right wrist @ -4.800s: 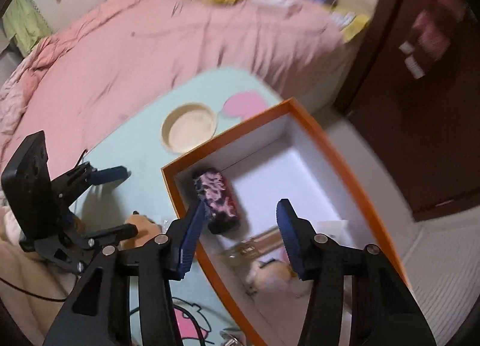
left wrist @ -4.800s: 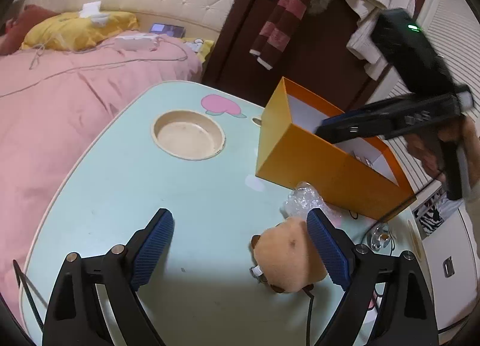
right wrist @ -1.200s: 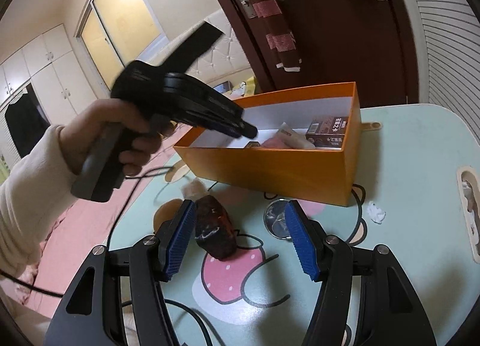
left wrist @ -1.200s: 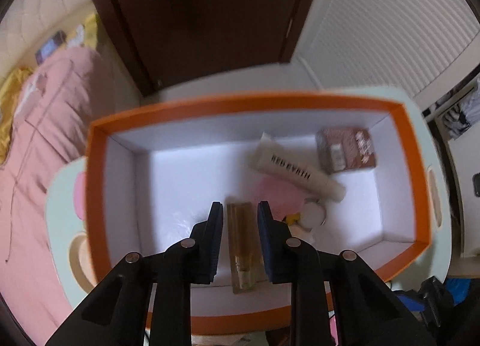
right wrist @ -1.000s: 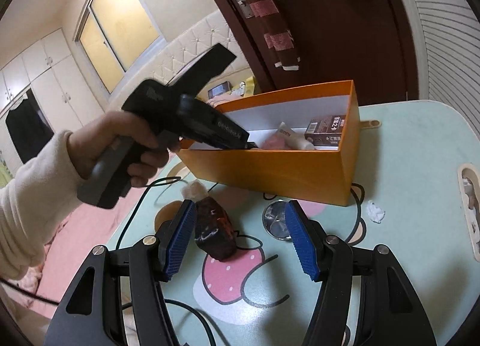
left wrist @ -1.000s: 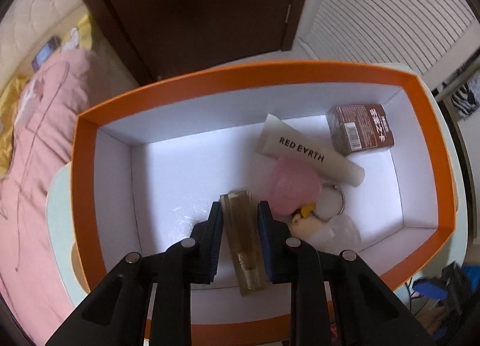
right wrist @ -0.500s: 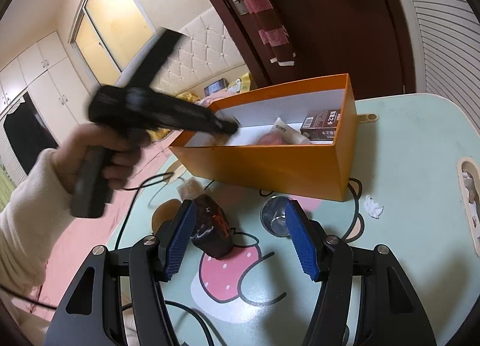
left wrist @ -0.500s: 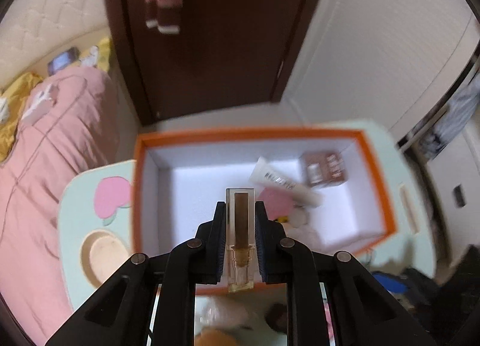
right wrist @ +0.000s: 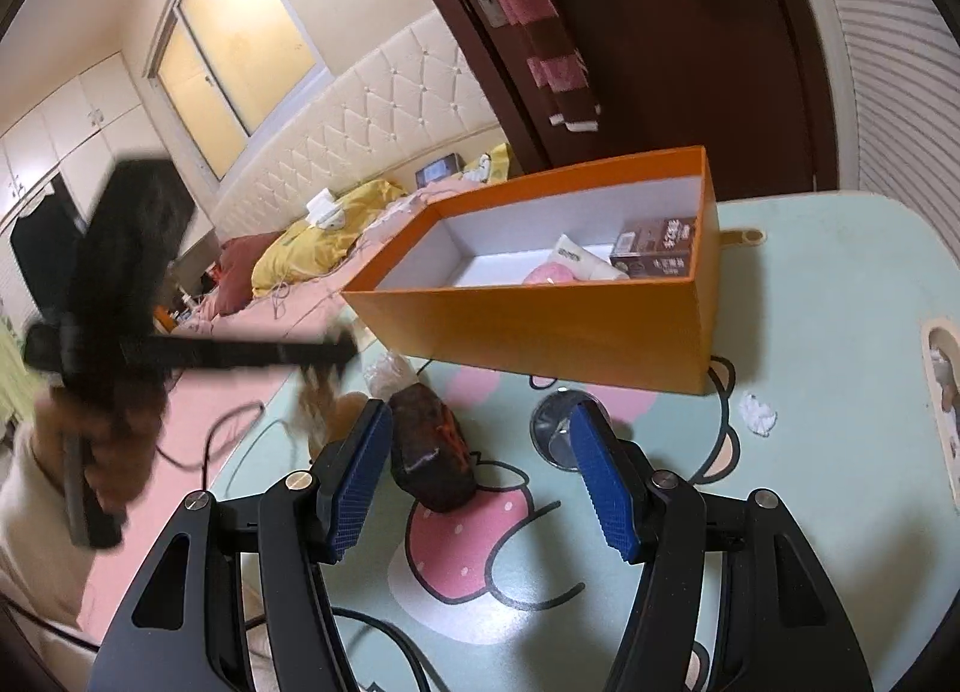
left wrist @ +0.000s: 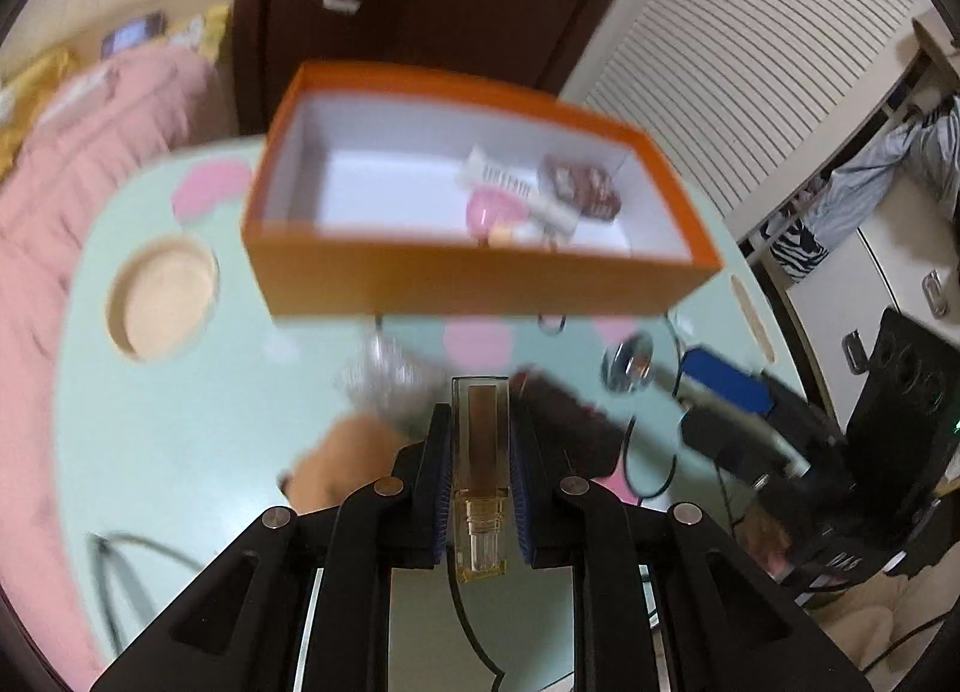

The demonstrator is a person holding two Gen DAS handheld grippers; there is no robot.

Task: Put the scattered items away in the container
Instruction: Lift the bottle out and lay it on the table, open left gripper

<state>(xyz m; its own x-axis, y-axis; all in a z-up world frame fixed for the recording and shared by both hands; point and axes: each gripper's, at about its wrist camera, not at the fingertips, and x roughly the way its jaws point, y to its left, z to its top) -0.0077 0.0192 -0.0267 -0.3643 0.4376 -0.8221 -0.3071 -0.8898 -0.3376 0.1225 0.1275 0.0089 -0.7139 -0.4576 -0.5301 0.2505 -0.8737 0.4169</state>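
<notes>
Left gripper is clamped tight on a clear rectangular perfume bottle with amber liquid, its neck end toward the camera, both blue pads pressed flat against its sides. It hangs above the table, clear of the box. Past its fingertips, blurred, sit a crinkly clear plastic wrapper, a tan plush toy and a dark pouch.

Over to the right gripper: fingers spread wide, holding nothing, low over the table's pink strawberry print. The dark pouch with red markings lies just inside its left pad, touching or nearly so, hard to say. Near the right pad there's a small round silver mirror flat on the table. A scrap of white tissue lies further toward the table's right edge.

Beyond both, the orange box with a white interior stands toward the far edge of the table. Inside, at its right end: a brown carton, a white tube and a pink round item. From the left wrist view a yellowish bit shows beside the pink one.

A round recess is sunk near the table's left edge. The pink bed lies beyond that side.
</notes>
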